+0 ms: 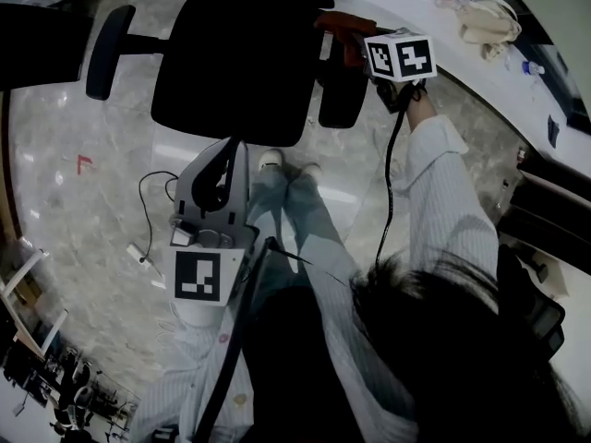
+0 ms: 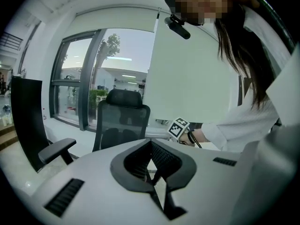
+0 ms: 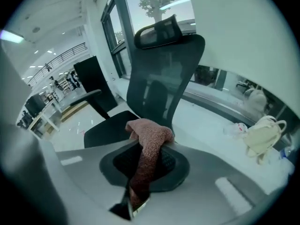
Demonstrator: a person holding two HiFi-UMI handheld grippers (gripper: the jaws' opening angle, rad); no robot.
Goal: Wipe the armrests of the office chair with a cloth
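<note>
Pink knitted cloth (image 3: 149, 137), seemingly soft, light and floppy, hangs pinched mid-fold in the right gripper (image 3: 140, 172) by the office chair's armrest (image 1: 343, 90), so likely needs pressing flat; the left gripper (image 2: 151, 149) is closed and empty.

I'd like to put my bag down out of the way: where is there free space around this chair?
It is crowded near the armrest where the right gripper holds the cloth. Bare marble floor lies beside the chair's other armrest. The white counter is open just past the cream bag.
</note>
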